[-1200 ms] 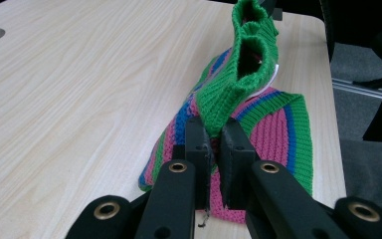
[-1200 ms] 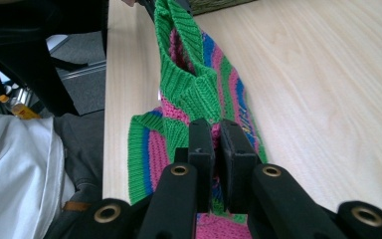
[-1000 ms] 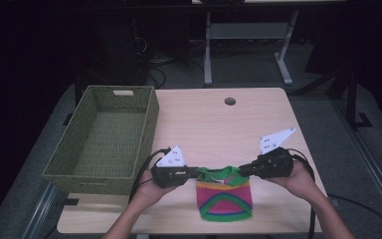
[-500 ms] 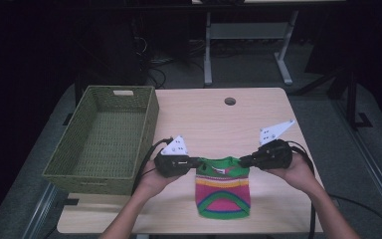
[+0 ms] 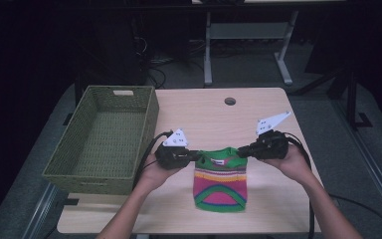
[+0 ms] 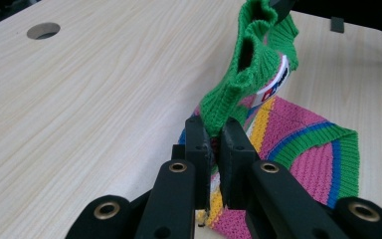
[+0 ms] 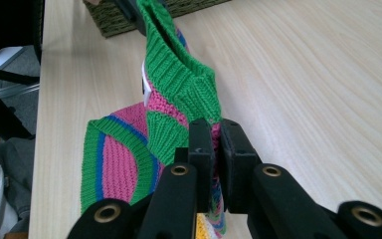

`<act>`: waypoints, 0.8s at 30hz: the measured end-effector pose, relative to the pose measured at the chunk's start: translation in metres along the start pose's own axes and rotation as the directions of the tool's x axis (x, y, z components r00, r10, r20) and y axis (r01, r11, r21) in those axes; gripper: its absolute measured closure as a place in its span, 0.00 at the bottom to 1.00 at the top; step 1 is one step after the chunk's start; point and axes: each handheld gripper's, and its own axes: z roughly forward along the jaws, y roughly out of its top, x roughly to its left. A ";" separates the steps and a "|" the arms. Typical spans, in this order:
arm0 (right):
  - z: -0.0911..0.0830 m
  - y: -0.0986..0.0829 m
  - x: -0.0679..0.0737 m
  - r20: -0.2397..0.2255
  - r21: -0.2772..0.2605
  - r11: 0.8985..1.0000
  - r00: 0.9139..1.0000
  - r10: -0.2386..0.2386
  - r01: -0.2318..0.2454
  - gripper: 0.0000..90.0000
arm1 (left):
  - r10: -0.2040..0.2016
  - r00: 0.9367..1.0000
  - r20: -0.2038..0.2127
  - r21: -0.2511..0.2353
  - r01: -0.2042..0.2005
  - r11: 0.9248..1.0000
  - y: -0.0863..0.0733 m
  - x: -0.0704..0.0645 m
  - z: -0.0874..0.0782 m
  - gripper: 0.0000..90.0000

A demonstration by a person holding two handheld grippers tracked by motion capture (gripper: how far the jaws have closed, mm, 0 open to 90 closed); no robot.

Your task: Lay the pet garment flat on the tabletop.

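Observation:
A small knitted sweater (image 5: 220, 181) in green, pink, yellow and blue hangs between my two grippers over the front of the table. My left gripper (image 5: 197, 155) is shut on its left shoulder, and in the left gripper view the green collar (image 6: 248, 64) rises from the closed jaws of that gripper (image 6: 216, 142). My right gripper (image 5: 239, 152) is shut on the right shoulder; the right gripper view shows green ribbing (image 7: 179, 79) pinched where that gripper (image 7: 217, 137) closes. The sweater's lower hem (image 5: 220, 206) rests on the wood.
A green woven basket (image 5: 74, 164) stands at the table's left side, its inside bare. A round cable hole (image 5: 230, 101) sits near the far edge of the light wooden table (image 5: 199, 114). Dark floor and desk legs lie beyond.
Both grippers have moved away from me and slightly up, carrying the sweater's shoulders with them; the sweater has slid farther onto the table.

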 end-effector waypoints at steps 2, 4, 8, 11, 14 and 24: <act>0.001 0.002 -0.003 0.001 0.002 1.000 1.000 0.008 -0.008 0.94 | -0.010 1.000 -0.005 -0.003 0.010 1.000 0.000 0.002 0.002 0.94; 0.003 0.003 -0.007 0.001 0.005 1.000 1.000 0.015 -0.015 0.94 | -0.015 1.000 -0.009 -0.004 0.015 1.000 0.000 0.004 0.003 0.94; 0.005 0.004 -0.013 0.004 0.006 1.000 1.000 0.029 -0.029 0.94 | -0.023 0.999 -0.022 0.006 0.024 1.000 -0.001 0.008 0.006 0.94; 0.006 0.005 -0.016 0.004 0.003 0.999 0.999 0.041 -0.041 0.94 | -0.041 0.999 -0.029 0.005 0.041 0.999 -0.002 0.012 0.008 0.94; 0.008 0.006 -0.019 0.009 0.003 0.999 0.999 0.039 -0.040 0.94 | -0.053 0.998 -0.032 0.002 0.054 0.999 -0.003 0.015 0.009 0.94; 0.014 0.006 -0.031 0.041 -0.003 0.998 0.997 0.066 -0.066 0.93 | -0.110 0.991 -0.078 0.004 0.111 0.994 -0.002 0.026 0.023 0.91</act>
